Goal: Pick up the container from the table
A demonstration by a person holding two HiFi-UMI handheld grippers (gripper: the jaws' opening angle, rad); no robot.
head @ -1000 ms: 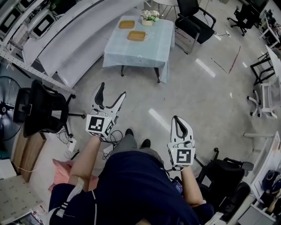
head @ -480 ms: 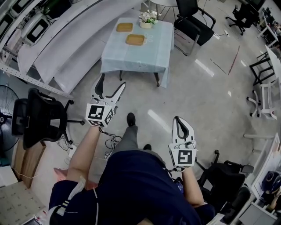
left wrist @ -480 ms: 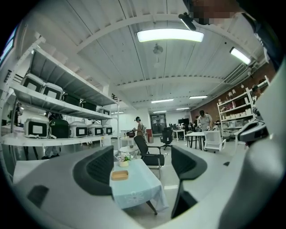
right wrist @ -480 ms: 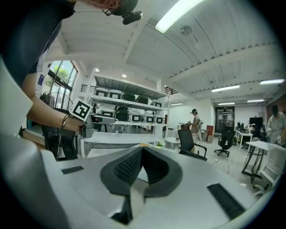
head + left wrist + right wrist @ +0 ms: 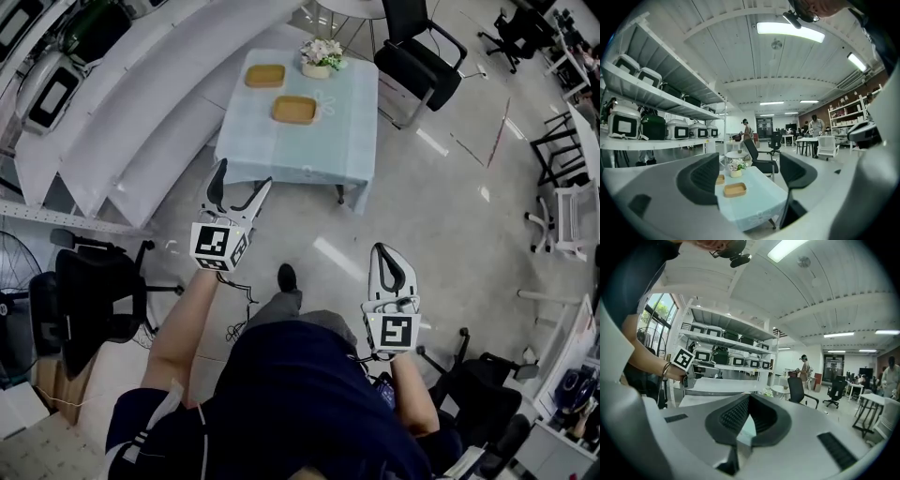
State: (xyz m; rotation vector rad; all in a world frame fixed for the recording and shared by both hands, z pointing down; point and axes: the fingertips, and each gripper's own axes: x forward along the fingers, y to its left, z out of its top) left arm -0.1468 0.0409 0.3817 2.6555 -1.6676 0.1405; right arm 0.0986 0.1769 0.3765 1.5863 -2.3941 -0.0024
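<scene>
Two shallow wooden containers lie on a table with a pale blue cloth [image 5: 323, 155]: a near one [image 5: 294, 110] [image 5: 735, 189] and a far one [image 5: 265, 75] [image 5: 720, 178]. My left gripper [image 5: 245, 172] [image 5: 749, 176] is open and empty, held in the air short of the table's near edge, and the near container shows between its jaws in the left gripper view. My right gripper [image 5: 386, 255] [image 5: 749, 401] is shut on nothing, lower and to the right, well away from the table.
A pot of flowers [image 5: 322, 54] [image 5: 737, 166] stands at the table's far end. Black office chairs stand behind the table [image 5: 417, 52], at my left [image 5: 94, 291] and at my lower right [image 5: 478, 380]. White shelving [image 5: 103, 103] runs along the left.
The person has stepped toward the table, which now lies closer and lower in the head view. Both grippers keep their pose and state.
</scene>
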